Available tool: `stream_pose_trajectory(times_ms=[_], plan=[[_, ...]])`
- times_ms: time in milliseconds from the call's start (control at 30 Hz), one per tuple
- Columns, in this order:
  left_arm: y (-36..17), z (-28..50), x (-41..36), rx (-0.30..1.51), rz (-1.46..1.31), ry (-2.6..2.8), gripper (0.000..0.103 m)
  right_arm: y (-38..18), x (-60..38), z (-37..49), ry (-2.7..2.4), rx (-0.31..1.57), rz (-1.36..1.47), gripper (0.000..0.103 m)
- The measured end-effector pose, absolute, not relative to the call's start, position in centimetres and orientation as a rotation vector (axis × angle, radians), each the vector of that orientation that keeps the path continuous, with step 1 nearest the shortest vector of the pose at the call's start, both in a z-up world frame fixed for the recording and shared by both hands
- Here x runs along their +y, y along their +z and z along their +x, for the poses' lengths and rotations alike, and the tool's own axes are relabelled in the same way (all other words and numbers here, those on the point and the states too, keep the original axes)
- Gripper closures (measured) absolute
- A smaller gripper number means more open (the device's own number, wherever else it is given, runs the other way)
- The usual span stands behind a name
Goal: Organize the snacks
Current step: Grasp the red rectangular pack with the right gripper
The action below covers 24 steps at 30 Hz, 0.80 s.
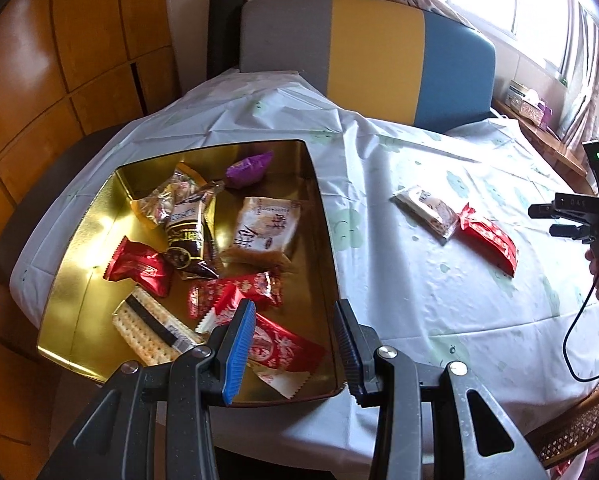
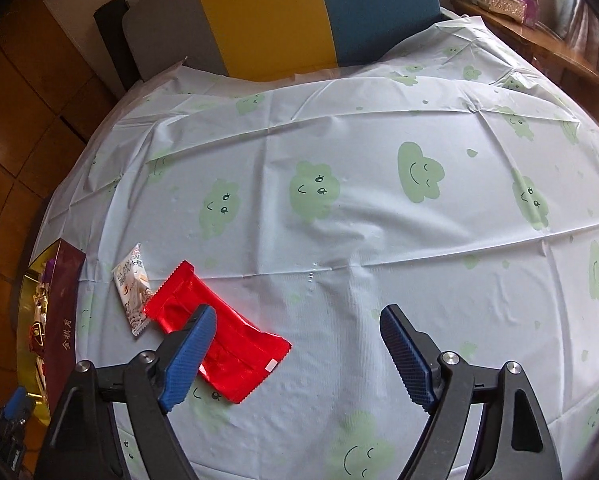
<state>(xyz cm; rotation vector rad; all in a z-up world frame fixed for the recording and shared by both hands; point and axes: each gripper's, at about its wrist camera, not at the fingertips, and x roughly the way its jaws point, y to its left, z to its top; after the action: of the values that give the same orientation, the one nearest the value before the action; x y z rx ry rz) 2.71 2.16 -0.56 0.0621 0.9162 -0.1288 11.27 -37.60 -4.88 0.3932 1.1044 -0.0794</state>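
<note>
Round table w/ pale tablecloth [image 2: 339, 240], printed w/ green smiling clouds, filling most of both views. Behind it, a chair back [image 1: 363, 56] in grey, yellow and blue stripes.

On left part of cloth: open gold tin [image 1: 79, 248], dark red outside wall w/ gold characters in right wrist view. Inside, approx. eight wrapped snacks: dark brown pack [image 1: 189, 236] in the middle, beige pack [image 1: 265, 228] to its right, purple one [image 1: 249, 168] at far side, red pack [image 1: 139, 268] left, cracker sleeve [image 1: 155, 328] near front, red-white pack [image 1: 283, 344] lying on tin floor at the near right corner.

Outside tin, on bare cloth, well apart from it: red snack pack [image 2: 219, 340] and white snack pack [image 2: 133, 290], touching each other at one end.

Left gripper [image 1: 295, 348] above near right corner of tin, jaws apart, nothing pinched; red-white pack seen between pads but below them, not pressed.

Right gripper [image 2: 295, 360] above cloth, jaws spread wide, empty; left blue pad over edge of red snack pack, contact not possible to tell.
</note>
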Motion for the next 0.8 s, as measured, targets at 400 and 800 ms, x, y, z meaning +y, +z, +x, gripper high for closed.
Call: stream_pose_trajectory(times_ms=[400,800], plan=[[-0.8,2.9,-0.5,0.935,0.093,-0.209,0.062,-5.4,-36.0,11.6,-0.007,1.144,0.348,0.018],[-1.6,2.7,-2.8,0.965,0.121,-0.291,0.062,-5.9,-29.1,11.8,0.191,1.099,0.038,0.016]])
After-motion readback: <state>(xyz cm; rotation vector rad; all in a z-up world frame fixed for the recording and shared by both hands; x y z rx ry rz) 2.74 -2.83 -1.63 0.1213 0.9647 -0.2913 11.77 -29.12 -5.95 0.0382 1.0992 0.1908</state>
